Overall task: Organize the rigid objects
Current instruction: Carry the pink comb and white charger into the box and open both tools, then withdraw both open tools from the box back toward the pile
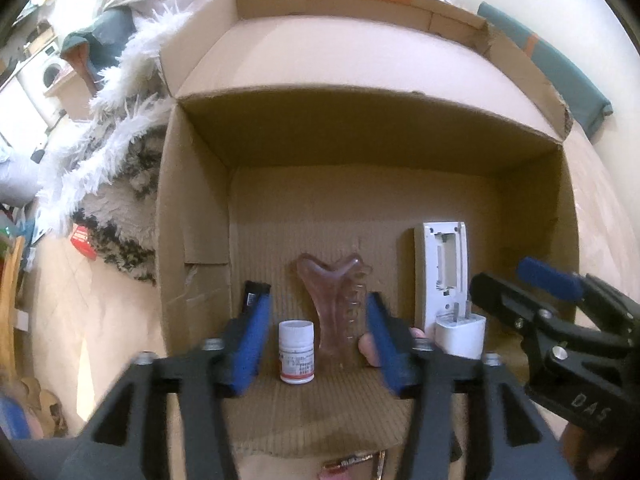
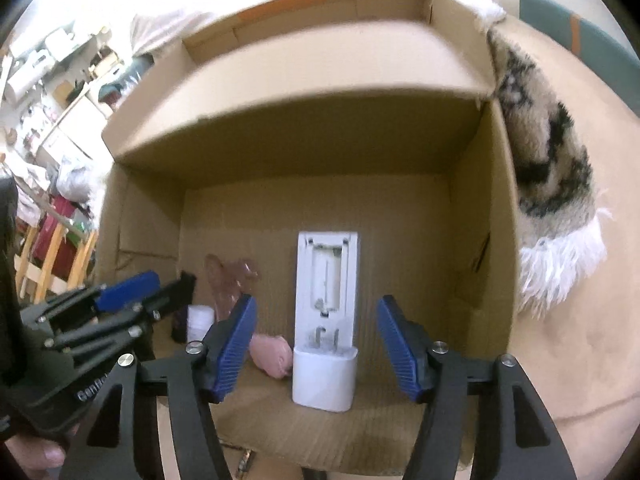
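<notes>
An open cardboard box (image 1: pixel 192 208) (image 2: pixel 472 240) holds several items on its floor. A white pill bottle (image 1: pixel 296 351) (image 2: pixel 200 320) stands beside a translucent pink comb-like scraper (image 1: pixel 334 308) (image 2: pixel 228 280). A white remote with its battery bay open (image 1: pixel 442 268) (image 2: pixel 326 280) lies flat behind a white plug adapter (image 1: pixel 460 334) (image 2: pixel 324 378). A small pink object (image 1: pixel 370 346) (image 2: pixel 272 354) lies between them. My left gripper (image 1: pixel 316 344) is open around the bottle and scraper. My right gripper (image 2: pixel 318 352) is open around the adapter.
A shaggy white and black rug (image 1: pixel 116 168) (image 2: pixel 548 184) lies beside the box on a beige floor. A teal cushion (image 1: pixel 552 64) sits at the far right. A red packet (image 1: pixel 84 240) lies on the floor to the left. Cluttered furniture (image 2: pixel 52 100) stands far left.
</notes>
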`<state>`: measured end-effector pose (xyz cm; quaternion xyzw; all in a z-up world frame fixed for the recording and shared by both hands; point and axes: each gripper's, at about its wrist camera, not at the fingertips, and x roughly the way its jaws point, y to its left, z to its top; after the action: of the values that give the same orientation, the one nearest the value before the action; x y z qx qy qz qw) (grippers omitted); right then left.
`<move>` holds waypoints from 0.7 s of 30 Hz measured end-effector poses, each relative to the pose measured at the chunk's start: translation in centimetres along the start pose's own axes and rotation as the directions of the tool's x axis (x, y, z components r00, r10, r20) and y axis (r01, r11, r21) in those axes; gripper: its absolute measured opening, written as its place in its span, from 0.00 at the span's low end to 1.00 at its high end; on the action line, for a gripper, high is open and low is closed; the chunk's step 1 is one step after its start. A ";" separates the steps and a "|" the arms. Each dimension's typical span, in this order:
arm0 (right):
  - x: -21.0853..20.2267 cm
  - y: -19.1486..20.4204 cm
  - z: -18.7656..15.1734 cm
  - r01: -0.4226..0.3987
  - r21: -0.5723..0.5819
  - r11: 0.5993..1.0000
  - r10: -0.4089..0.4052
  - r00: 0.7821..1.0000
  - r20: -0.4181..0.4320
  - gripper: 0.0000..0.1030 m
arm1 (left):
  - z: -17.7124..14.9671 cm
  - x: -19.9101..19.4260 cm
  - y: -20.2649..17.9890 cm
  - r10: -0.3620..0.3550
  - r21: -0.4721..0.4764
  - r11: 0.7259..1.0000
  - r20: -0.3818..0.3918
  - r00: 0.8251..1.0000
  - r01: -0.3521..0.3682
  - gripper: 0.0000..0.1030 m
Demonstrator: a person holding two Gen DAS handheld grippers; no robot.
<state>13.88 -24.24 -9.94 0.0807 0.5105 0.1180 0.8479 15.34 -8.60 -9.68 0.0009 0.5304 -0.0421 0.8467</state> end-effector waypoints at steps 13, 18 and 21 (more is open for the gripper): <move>-2.8 -0.7 0.9 0.029 0.041 0.999 -0.035 0.988 0.150 1.00 | 0.2 -2.3 1.1 0.005 -0.045 0.999 0.046 0.999 -0.003 0.61; -3.3 -1.3 0.9 0.002 0.066 0.998 -0.013 0.986 0.168 1.00 | 0.3 -2.7 0.4 0.027 -0.025 0.999 0.042 0.999 -0.026 0.61; -3.4 -1.5 1.0 -0.001 0.074 0.997 -0.012 0.985 0.174 1.00 | 0.3 -3.0 0.3 0.029 -0.018 0.999 0.048 0.998 -0.029 0.61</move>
<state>13.37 -26.63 -6.95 0.1206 0.4388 0.0892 0.8860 14.30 -8.14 -6.89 0.0003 0.5101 -0.0253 0.8597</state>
